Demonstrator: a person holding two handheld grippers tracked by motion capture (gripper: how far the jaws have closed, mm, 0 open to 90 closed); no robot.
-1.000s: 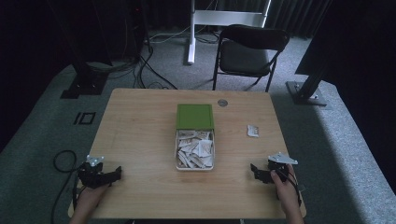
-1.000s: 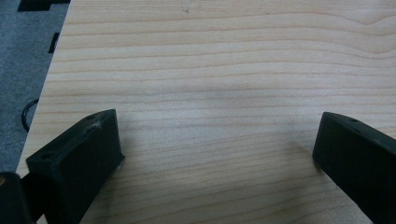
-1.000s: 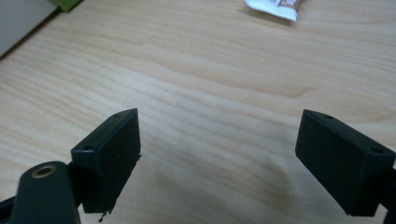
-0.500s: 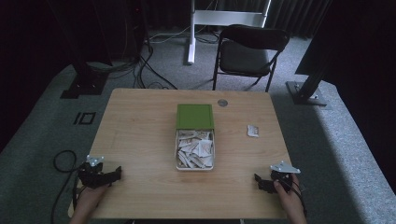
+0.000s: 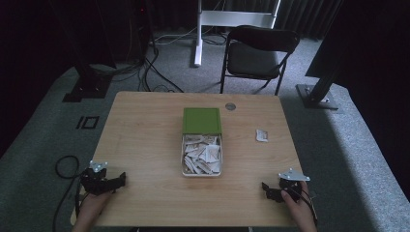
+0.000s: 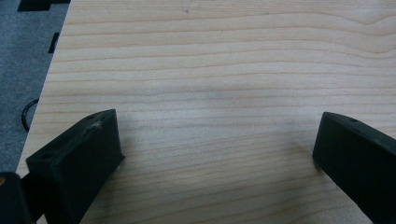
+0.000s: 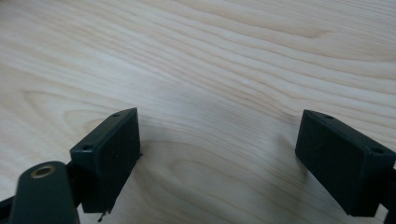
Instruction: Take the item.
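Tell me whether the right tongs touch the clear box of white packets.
Apart. The high view shows bare wooden table between the right tongs and the clear rectangular box of white packets.

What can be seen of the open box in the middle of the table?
The box is a shallow rectangular tray, pale-walled, lying flat at the centre of the wooden table. Its green lid lies flat at the far end, touching it. Small white packets lie loosely heaped inside it. Neither gripper touches it.

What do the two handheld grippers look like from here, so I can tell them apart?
Both look alike: the left gripper and right gripper are black, each with two blocky rectangular jaws, screw holes and a grey three-cornered plate on top. A black cable loops from the left one.
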